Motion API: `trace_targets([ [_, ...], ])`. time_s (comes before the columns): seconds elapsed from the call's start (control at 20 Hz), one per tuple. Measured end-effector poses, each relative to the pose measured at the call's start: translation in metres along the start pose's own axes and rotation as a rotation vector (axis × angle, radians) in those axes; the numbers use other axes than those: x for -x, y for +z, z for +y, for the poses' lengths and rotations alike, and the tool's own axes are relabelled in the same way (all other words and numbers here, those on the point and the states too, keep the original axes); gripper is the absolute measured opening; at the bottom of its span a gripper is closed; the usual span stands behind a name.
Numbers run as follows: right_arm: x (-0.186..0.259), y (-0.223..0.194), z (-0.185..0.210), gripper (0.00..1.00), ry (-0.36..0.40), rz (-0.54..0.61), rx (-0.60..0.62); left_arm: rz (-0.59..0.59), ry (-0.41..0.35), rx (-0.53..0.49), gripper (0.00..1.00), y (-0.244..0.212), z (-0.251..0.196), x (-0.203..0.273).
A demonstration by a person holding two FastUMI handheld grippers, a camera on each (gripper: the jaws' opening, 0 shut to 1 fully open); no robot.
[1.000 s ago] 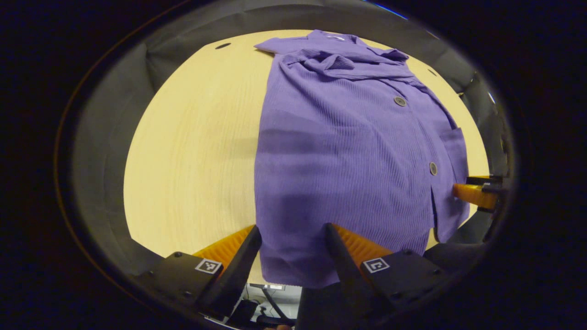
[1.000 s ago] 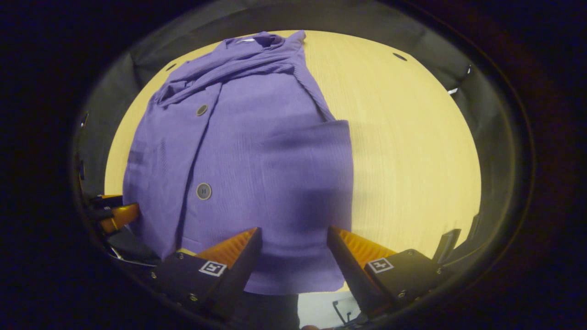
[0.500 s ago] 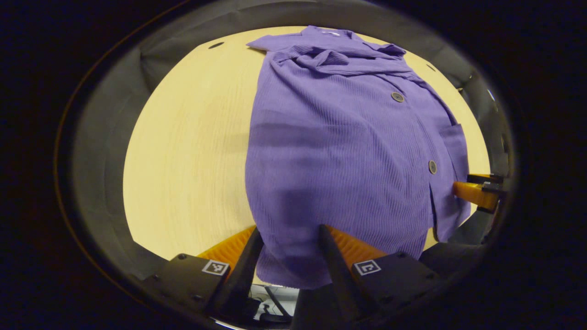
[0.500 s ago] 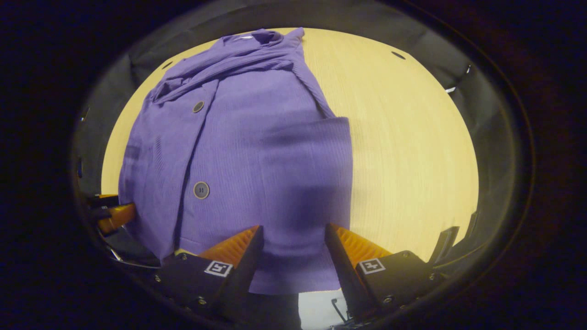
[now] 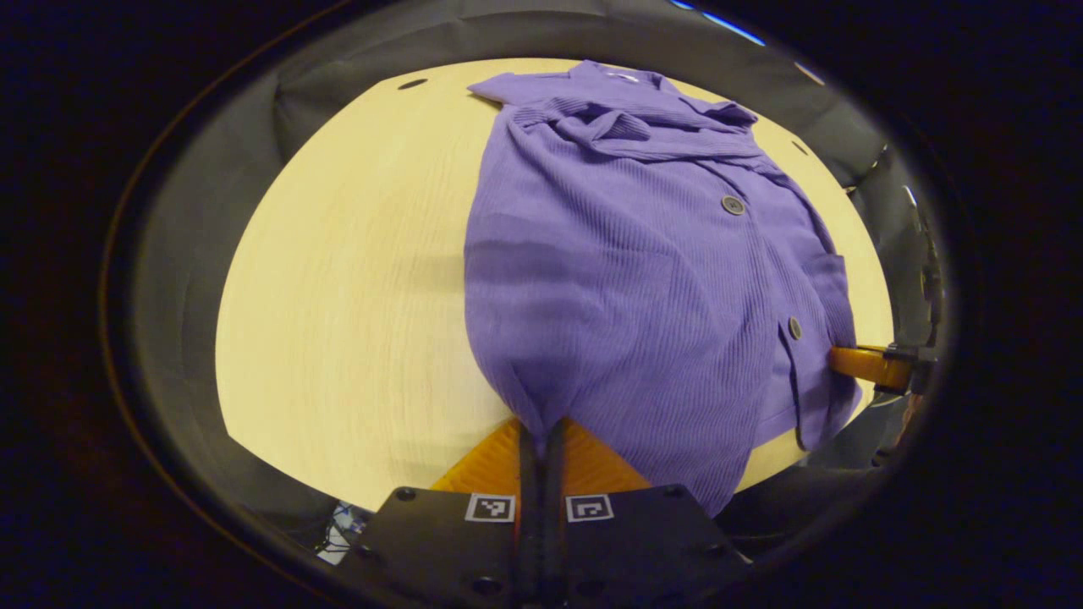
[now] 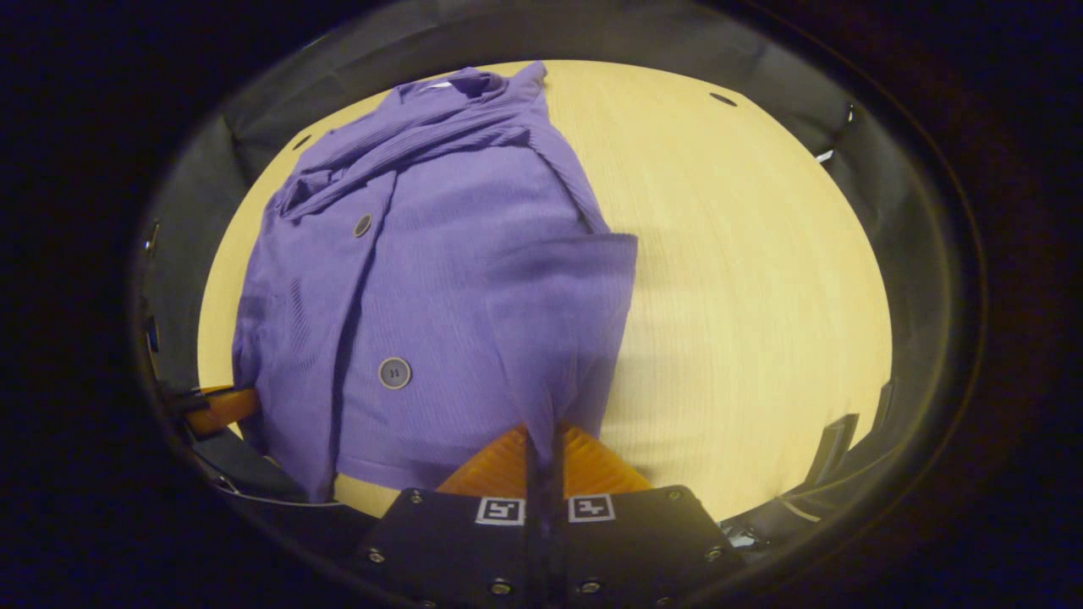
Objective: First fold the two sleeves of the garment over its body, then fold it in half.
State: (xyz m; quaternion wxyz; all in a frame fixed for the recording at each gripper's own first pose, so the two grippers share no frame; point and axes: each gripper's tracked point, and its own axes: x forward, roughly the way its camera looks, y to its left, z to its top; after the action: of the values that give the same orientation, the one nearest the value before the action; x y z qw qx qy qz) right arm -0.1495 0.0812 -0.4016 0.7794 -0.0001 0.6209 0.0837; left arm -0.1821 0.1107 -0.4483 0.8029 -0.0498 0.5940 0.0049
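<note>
Purple ribbed button-front garment [image 5: 643, 254] lies centre frame on pale wooden tabletop [image 5: 355, 279], sleeves folded over body. Left gripper [image 5: 541, 433] and right gripper [image 6: 541, 440], lower centre, each pinch its hem.

Both views are dim and warm-toned, with even light from above on the pale table [image 5: 355, 279] and only soft shadows beside the purple garment [image 5: 643, 279]. Fisheye distortion bends the table's edge into a curve, and the fingers at the bottom look slightly soft.
</note>
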Motion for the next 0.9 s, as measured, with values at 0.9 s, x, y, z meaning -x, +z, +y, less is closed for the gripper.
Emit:
trace_targets([
  [0.9,0.038,0.164,0.038,0.02,0.107,-0.242,0.013,-0.247,-0.009,0.043,0.08,0.151,-0.001,0.034],
])
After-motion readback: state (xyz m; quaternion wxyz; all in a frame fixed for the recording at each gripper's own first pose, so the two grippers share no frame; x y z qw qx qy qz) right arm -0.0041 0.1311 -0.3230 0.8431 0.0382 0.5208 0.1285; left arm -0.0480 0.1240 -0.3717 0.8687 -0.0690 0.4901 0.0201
